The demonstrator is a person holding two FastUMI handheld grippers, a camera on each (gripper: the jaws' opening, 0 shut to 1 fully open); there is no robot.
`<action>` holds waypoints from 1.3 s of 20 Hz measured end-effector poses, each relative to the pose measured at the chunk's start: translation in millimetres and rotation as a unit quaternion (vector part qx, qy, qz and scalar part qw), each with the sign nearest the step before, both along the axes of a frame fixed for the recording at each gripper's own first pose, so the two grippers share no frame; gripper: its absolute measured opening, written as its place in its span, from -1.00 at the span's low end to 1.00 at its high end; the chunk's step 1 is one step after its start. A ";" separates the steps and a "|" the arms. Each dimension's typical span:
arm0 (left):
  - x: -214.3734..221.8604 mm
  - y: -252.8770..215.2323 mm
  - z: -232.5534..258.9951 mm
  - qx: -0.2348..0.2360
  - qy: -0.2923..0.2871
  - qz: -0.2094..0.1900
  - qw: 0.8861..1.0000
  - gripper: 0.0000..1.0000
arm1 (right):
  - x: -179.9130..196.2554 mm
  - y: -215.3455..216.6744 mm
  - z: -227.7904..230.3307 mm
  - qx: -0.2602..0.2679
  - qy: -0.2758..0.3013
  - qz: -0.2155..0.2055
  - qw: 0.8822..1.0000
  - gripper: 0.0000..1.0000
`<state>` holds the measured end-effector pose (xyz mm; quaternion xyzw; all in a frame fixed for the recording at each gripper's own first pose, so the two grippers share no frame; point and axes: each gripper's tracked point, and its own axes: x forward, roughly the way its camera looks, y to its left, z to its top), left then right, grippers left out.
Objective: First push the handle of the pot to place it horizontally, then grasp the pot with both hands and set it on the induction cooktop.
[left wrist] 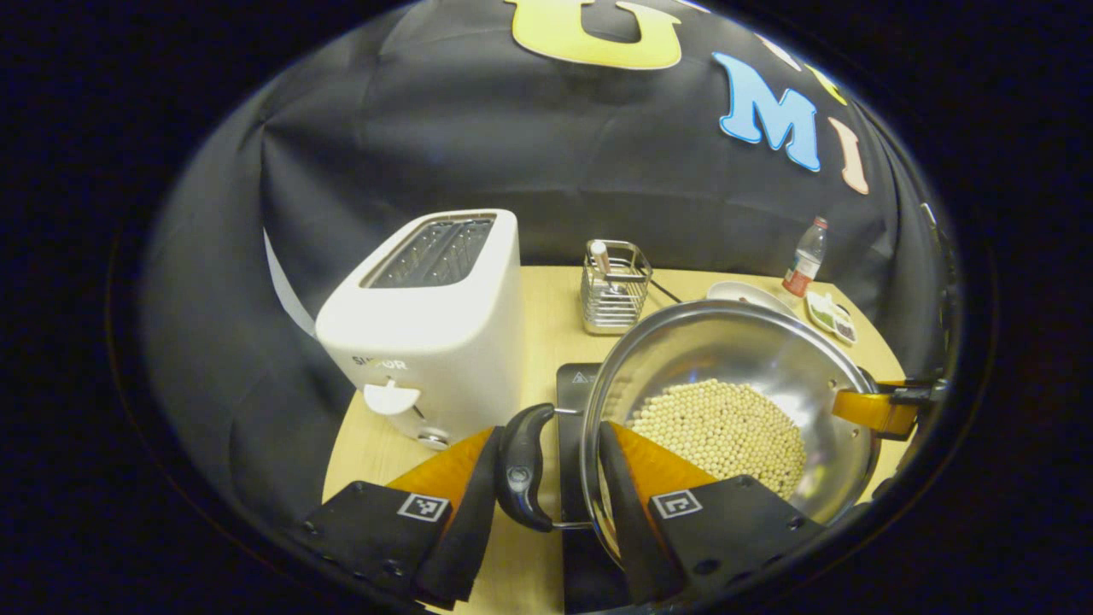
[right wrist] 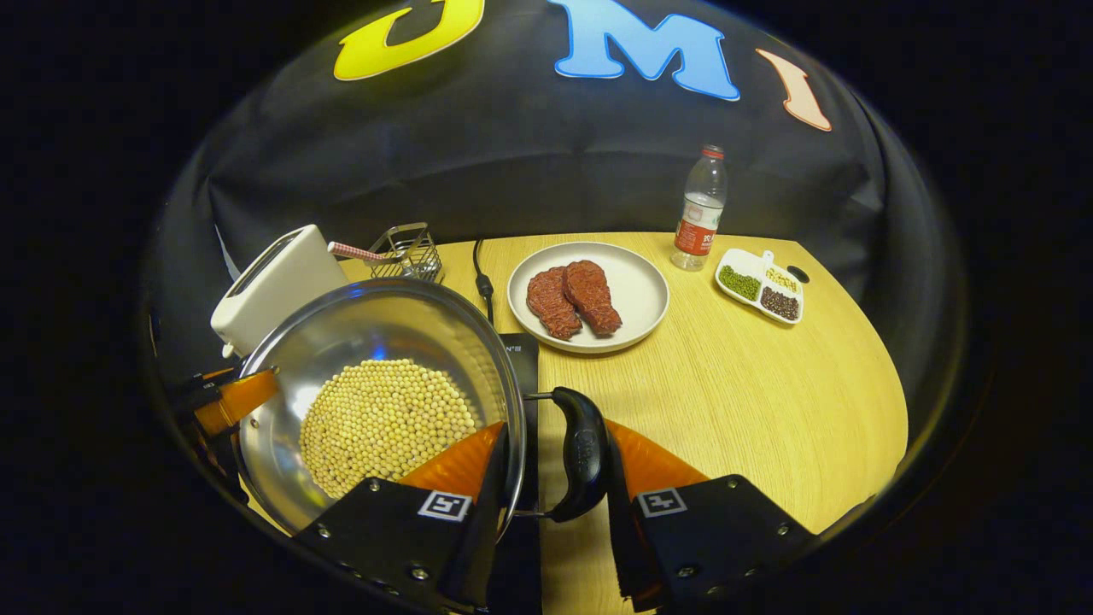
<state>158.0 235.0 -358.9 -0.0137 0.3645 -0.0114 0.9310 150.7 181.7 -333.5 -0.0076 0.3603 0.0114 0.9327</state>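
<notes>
A steel pot (left wrist: 726, 350) holding pale soybeans (left wrist: 726, 427) sits over the black induction cooktop (left wrist: 574, 384); I cannot tell whether it rests on it or hangs just above. My left gripper (left wrist: 551, 429) is shut on the pot: one finger lies outside the black side handle (left wrist: 521, 465), the other inside the rim. My right gripper (right wrist: 555, 425) holds the opposite black handle (right wrist: 582, 461) the same way, across the rim of the pot (right wrist: 384, 329). A corner of the cooktop (right wrist: 521, 350) shows beside the pot. Each view shows the other gripper's finger at the far rim.
A white toaster (left wrist: 427, 325) stands left of the cooktop, with a wire utensil rack (left wrist: 615, 295) behind it. A plate (right wrist: 640, 299) with two steaks, a water bottle (right wrist: 700, 209) and a small divided dish (right wrist: 760, 295) sit at the back right. A black cord (right wrist: 482, 282) runs rearward. The wooden table (right wrist: 751, 401) spreads out on the right.
</notes>
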 end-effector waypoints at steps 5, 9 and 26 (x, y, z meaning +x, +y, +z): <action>2.1 10.2 44.0 -0.017 -0.058 0.056 0.997 0.71 | -3.4 -12.4 37.1 0.041 -0.049 0.007 0.998 0.58; -19.5 -8.7 96.3 -0.014 -0.099 0.069 0.993 0.79 | -15.8 -40.8 86.4 0.048 -0.115 0.034 0.992 0.66; -101.2 -304.1 384.9 -0.034 -0.341 0.041 0.939 0.75 | -101.9 -223.4 348.4 0.031 -0.339 0.040 0.939 0.65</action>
